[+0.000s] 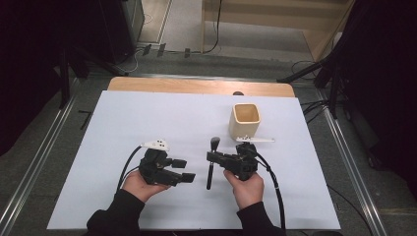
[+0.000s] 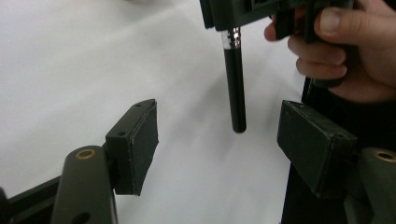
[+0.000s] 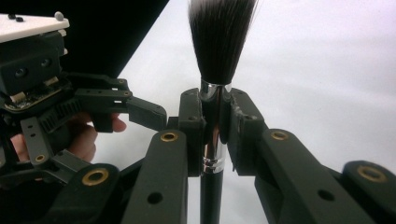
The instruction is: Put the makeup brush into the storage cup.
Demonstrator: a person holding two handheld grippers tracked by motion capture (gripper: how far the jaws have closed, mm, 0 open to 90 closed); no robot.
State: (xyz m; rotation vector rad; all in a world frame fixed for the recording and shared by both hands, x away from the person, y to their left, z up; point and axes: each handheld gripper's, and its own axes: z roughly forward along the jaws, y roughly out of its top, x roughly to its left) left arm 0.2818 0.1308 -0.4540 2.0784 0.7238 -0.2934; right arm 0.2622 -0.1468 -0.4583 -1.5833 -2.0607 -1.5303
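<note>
1. The right gripper (image 1: 212, 158) is clamped tight on the brush (image 3: 215, 93) at its silver collar, above the table (image 1: 147, 118) between the two hands – keep that squeeze steady.
2. The left gripper (image 1: 189, 170) stands open with nothing between its jaws; the handle end hangs just ahead of them.
3. Likely goal: the cup (image 1: 244, 120) beyond. Turn the brush handle-down, line it over the cup's mouth – then lower it slowly.
</note>
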